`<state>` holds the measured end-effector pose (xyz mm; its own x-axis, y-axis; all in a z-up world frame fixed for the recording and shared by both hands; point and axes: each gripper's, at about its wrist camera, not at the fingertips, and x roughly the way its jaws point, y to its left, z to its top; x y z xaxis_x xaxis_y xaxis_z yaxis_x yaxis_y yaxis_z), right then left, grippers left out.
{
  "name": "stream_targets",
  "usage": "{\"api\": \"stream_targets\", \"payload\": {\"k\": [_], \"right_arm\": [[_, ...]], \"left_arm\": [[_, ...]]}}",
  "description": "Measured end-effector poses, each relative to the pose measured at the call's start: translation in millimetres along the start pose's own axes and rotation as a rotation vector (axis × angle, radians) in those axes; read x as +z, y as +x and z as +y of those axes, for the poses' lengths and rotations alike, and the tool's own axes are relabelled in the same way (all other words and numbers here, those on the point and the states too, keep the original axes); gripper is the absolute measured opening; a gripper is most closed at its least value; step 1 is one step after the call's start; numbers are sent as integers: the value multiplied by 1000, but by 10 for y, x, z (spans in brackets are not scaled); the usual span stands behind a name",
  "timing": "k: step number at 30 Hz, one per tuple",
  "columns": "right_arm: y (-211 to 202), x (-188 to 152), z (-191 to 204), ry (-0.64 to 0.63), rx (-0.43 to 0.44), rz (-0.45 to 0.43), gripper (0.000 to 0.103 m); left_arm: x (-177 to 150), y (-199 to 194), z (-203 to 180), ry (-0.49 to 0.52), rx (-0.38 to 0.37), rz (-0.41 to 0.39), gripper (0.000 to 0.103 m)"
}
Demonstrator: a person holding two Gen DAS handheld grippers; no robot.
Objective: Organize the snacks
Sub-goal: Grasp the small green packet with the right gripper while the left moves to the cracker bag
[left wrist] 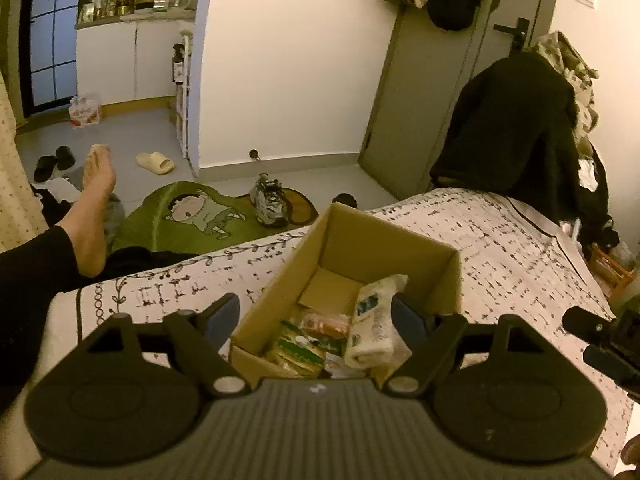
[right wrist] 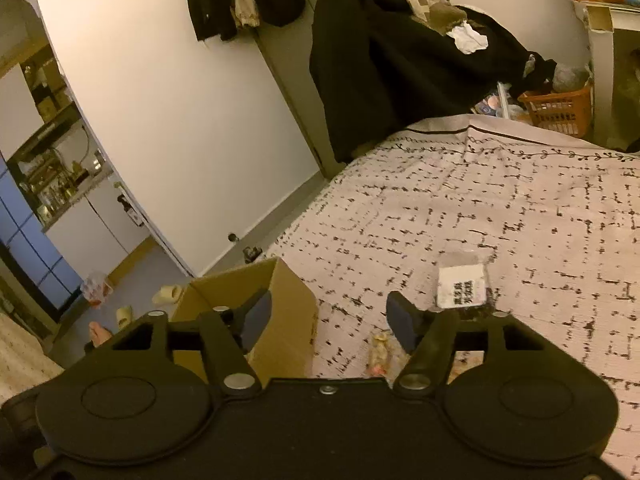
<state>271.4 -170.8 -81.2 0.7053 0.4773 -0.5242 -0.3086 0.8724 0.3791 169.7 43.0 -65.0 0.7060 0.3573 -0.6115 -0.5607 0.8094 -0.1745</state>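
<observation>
An open cardboard box [left wrist: 348,240] stands on the bed. It holds several snack packets: a white one [left wrist: 374,320] leaning upright and green-and-white ones [left wrist: 304,348] lying flat. My left gripper [left wrist: 316,316] is open over the box's near end, and the white packet rests close to its right finger without being gripped. In the right wrist view the box [right wrist: 288,308] sits at the left. My right gripper [right wrist: 330,322] hangs open over the bedcover with nothing in it. A small wrapped sweet [right wrist: 380,350] lies beneath it, and a clear packet with a white label [right wrist: 464,286] lies just beyond the right finger.
The patterned bedcover [right wrist: 480,200] stretches far to the right. Dark clothes [left wrist: 512,128] are draped at the bed's far end beside an orange basket [right wrist: 556,108]. A person's bare foot [left wrist: 94,200] hangs off the left edge above a green mat [left wrist: 192,212] and shoes.
</observation>
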Motion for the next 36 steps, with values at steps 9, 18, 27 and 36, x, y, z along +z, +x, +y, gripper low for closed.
{"api": "stream_targets", "payload": {"k": [9,18,27,36], "right_arm": [[-147,4,-91,-59,-12,37,74],[-269,4,-273,-76,-53,50,79],[-386,-81,-563,-4,-97,59,80],[-453,-165,-722,46,-118,74,81]], "left_arm": [[-23,-89,-186,40,-37,22,81],[-159,-243,-437,93,-97,47,81],[-268,-330,-579,115,-126,65,81],[-329,-345,-688,113,-145,81,81]]}}
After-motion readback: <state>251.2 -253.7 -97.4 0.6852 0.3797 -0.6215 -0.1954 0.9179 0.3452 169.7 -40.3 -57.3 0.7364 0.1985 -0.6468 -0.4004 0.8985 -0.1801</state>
